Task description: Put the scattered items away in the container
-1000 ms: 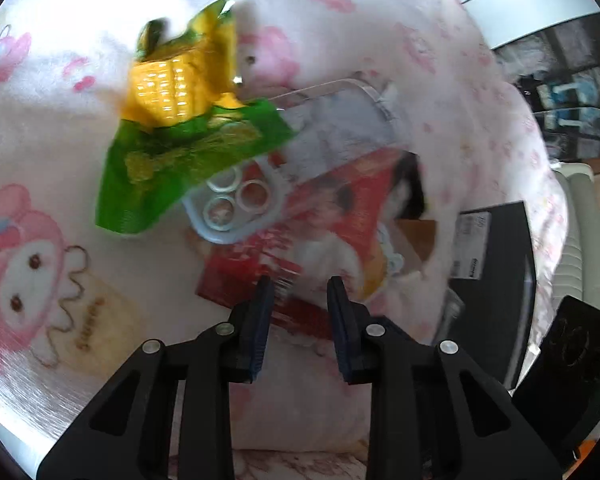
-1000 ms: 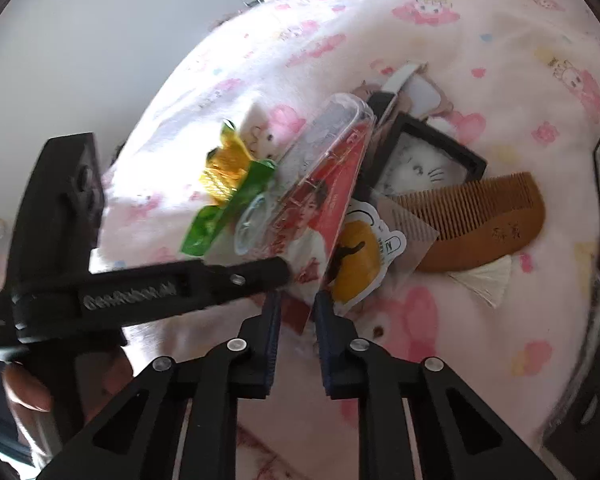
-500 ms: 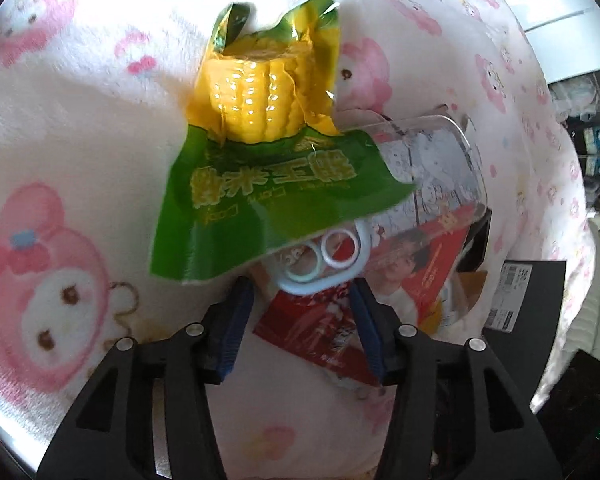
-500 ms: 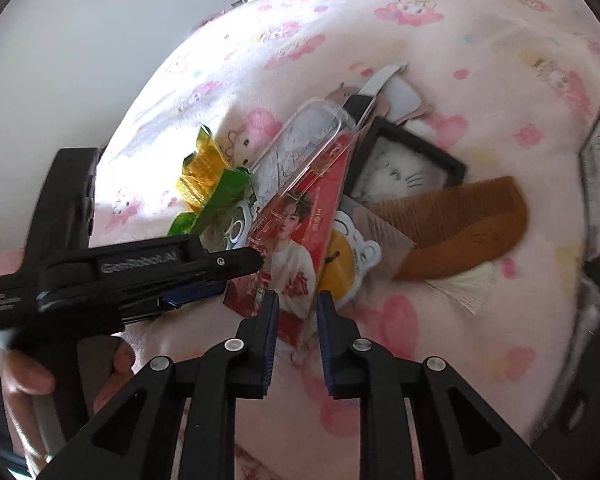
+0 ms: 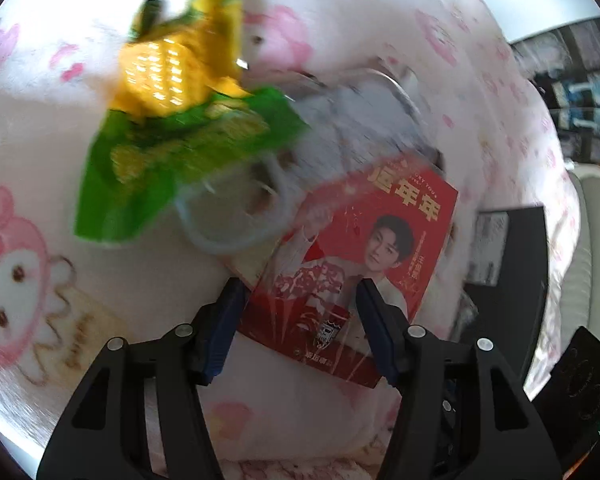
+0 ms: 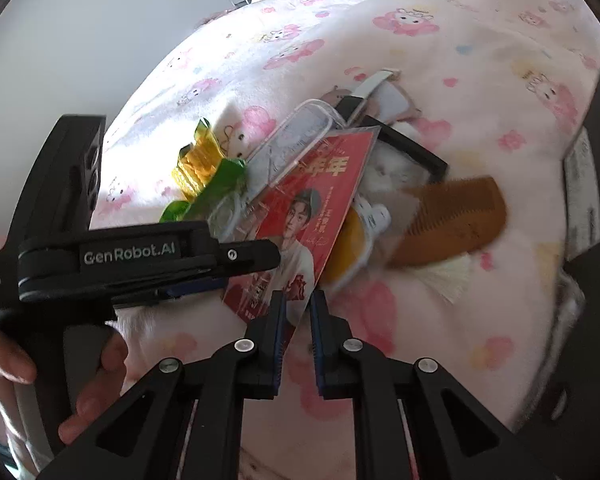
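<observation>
A red photo card (image 5: 364,264) lies tilted on the pink blanket, over a clear phone case (image 5: 364,120) and beside a green and yellow corn packet (image 5: 180,128). My left gripper (image 5: 300,312) is open, its jaws on either side of the card's near edge. In the right wrist view the card (image 6: 300,216) stands raised, and my right gripper (image 6: 298,320) is nearly shut with the card's lower corner between its jaws. The left gripper's fingers (image 6: 244,256) reach in from the left over the card.
A wooden comb (image 6: 452,220) with a white tassel, a black picture frame (image 6: 416,148), a yellow sticker (image 6: 348,252) and a white strap (image 6: 374,82) lie right of the card. A black box (image 5: 516,264) sits at the blanket's right edge.
My left gripper has opened wide and shifted right, from the corn packet to the red card. The card's near edge has lifted between my right gripper's jaws.
</observation>
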{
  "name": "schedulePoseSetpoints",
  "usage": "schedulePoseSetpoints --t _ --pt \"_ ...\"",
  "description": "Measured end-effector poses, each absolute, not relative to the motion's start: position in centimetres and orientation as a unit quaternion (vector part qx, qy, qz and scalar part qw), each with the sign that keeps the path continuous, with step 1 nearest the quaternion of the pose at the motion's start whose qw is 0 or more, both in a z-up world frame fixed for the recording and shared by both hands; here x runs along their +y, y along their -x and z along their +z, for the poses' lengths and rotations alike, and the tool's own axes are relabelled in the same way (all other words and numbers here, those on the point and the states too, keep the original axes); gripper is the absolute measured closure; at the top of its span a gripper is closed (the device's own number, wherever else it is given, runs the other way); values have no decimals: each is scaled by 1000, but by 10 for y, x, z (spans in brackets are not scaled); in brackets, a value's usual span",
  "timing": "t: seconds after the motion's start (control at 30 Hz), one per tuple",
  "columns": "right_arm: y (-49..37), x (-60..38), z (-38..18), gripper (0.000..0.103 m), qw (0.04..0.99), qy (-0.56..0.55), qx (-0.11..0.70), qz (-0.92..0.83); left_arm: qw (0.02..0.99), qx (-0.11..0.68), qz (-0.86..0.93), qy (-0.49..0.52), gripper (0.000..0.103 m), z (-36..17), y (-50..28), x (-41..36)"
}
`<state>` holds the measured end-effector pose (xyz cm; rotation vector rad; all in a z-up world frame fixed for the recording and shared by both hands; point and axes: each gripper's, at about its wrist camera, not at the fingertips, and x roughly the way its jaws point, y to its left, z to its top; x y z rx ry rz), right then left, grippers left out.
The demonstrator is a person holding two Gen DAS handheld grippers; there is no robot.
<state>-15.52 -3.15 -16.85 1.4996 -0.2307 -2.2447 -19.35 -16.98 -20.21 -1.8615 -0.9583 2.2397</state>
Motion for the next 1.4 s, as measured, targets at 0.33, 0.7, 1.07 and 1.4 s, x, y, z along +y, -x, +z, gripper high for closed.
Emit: schedulePoseSetpoints --t 0.33,0.7,1.07,1.4 --pt "110 8 -170 89 153 -567 -68 -806 122 -249 742 610 44 -194 173 -107" --pt "127 7 -191 89 141 -582 -60 -798 149 -253 724 624 45 -201 181 -85" --pt "128 15 -198 89 112 -576 -62 -807 68 -250 749 609 74 -219 226 -74" --pt "116 20 -190 87 225 -575 -117 -778 90 -215 758 609 91 -194 177 -81"
